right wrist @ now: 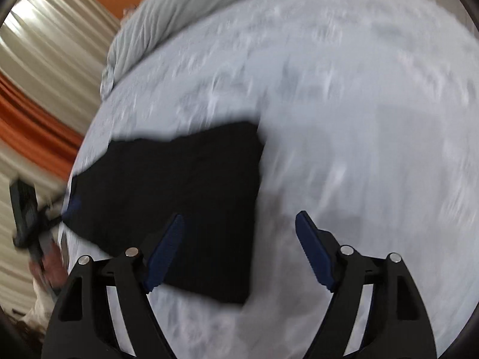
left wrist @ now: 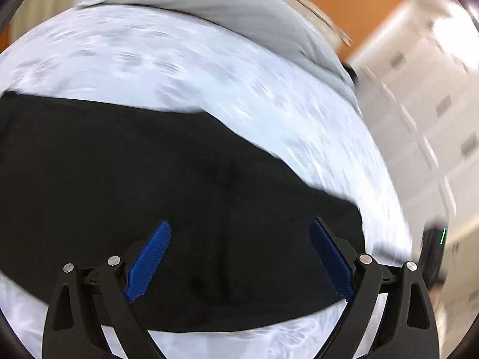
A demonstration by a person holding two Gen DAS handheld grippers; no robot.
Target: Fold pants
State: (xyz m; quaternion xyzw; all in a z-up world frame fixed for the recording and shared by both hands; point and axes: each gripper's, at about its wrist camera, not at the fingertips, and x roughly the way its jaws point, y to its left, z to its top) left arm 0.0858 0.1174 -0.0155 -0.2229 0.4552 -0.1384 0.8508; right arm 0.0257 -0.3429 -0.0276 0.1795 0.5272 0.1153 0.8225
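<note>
Black pants [left wrist: 149, 179] lie flat in a long folded band across a pale patterned bed sheet [left wrist: 179, 68]. My left gripper [left wrist: 239, 227] is open and empty, hovering over the pants near their right end. In the right wrist view the pants [right wrist: 179, 194] end in a straight edge. My right gripper [right wrist: 239, 221] is open and empty, straddling that edge, its left finger over the cloth and its right finger over the sheet [right wrist: 359, 149]. The left gripper [right wrist: 27, 215] shows blurred at the pants' far left end.
A grey blanket or pillow [left wrist: 224, 3] lies at the far side of the bed, also in the right wrist view [right wrist: 167, 9]. White cabinets [left wrist: 434, 104] stand to the right. Curtains [right wrist: 36, 59] hang to the left.
</note>
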